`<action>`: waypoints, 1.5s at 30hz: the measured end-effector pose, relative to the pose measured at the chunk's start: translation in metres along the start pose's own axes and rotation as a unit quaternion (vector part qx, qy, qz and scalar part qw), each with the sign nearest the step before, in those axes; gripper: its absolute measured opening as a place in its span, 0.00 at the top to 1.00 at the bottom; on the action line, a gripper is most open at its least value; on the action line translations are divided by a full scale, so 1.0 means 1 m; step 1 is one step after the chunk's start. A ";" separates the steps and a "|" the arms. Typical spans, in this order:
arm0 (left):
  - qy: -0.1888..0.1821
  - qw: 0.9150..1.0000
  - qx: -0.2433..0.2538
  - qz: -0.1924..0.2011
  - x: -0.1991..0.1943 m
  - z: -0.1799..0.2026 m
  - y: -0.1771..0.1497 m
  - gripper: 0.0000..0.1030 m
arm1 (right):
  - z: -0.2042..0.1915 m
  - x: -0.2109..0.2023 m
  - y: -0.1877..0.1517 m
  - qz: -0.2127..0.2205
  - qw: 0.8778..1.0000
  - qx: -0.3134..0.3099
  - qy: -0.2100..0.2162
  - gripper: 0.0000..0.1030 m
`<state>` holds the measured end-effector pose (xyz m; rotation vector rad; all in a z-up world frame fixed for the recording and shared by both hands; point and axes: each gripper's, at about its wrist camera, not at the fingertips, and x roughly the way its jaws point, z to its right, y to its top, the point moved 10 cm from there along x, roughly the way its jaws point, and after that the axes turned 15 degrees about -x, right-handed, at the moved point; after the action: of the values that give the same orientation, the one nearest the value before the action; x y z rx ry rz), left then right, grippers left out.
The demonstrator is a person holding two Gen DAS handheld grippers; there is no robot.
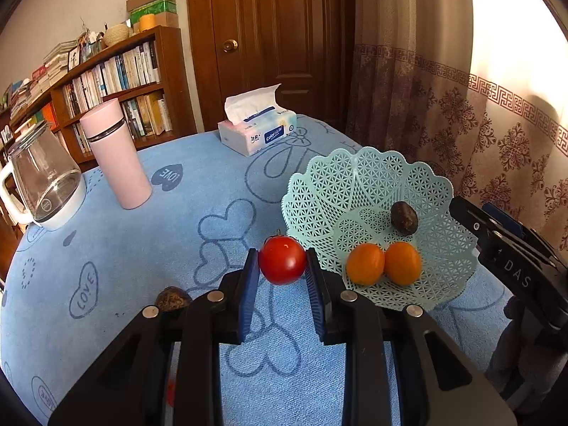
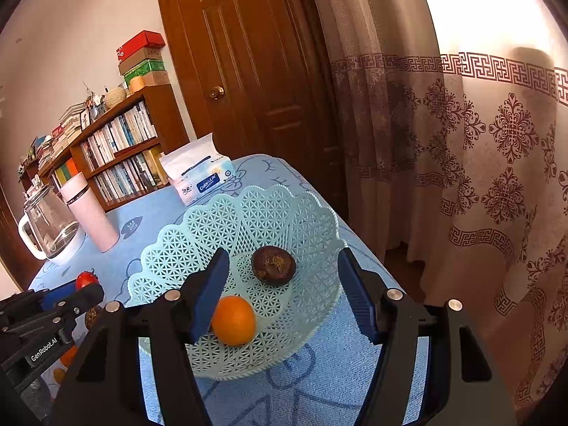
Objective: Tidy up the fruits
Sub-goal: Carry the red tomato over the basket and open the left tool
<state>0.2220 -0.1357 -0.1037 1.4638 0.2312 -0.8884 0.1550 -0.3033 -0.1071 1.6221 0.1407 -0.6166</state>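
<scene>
Left wrist view gives me the counter (image 1: 142, 255) under a soft blue terry cloth printed with hearts and the word LOVE. At far left stands a clear glass kettle (image 1: 44, 177) on a white base, then a smooth pink flask (image 1: 115, 152), with a wooden bookshelf (image 1: 117, 81) packed with books behind them. Farther back lies a soft tissue pack (image 1: 257, 131) before a dark panelled door (image 1: 273, 35), and a patterned curtain (image 1: 479, 142) fills the right.

Near the front edge, a rough brown fruit (image 1: 173, 298) sits on the cloth. My left tongs (image 1: 282, 266) are closed on a glossy red tomato (image 1: 282, 260), held just left of the mint lattice basket (image 1: 319, 195), a scalloped plastic dish. Inside it I see two round oranges (image 1: 383, 263) touching each other and a dark wrinkled fruit (image 1: 404, 217) behind them.

From the right wrist view, my right tongs (image 2: 284, 294) stand apart over the basket, gripping nothing; the left pad is just beside an orange, and I cannot tell whether it touches.
</scene>
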 end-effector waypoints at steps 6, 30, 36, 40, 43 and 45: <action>0.001 1.000 0.009 0.002 0.008 0.010 0.008 0.74 | 0.004 -0.002 0.001 0.004 1.000 0.003 -0.008 0.34; 0.015 0.999 0.036 0.016 0.023 0.028 0.016 0.74 | 0.015 -0.006 0.002 0.012 0.999 0.017 -0.029 0.26; 0.020 0.999 0.041 0.016 0.028 0.030 0.017 0.74 | 0.015 -0.006 0.002 0.012 0.999 0.017 -0.029 0.25; 0.022 0.999 0.042 0.015 0.030 0.030 0.015 0.74 | 0.015 -0.006 0.002 0.012 0.999 0.018 -0.028 0.25; 0.024 0.999 0.044 0.014 0.032 0.030 0.015 0.74 | 0.016 -0.006 0.002 0.012 0.999 0.019 -0.028 0.25; 0.026 0.998 0.046 0.018 0.031 0.030 0.015 0.74 | 0.016 -0.006 0.002 0.011 0.999 0.019 -0.027 0.25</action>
<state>0.2415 -0.1771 -0.1077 1.5726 0.2041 -0.8418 0.1461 -0.3174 -0.1027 1.6391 0.0707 -0.6490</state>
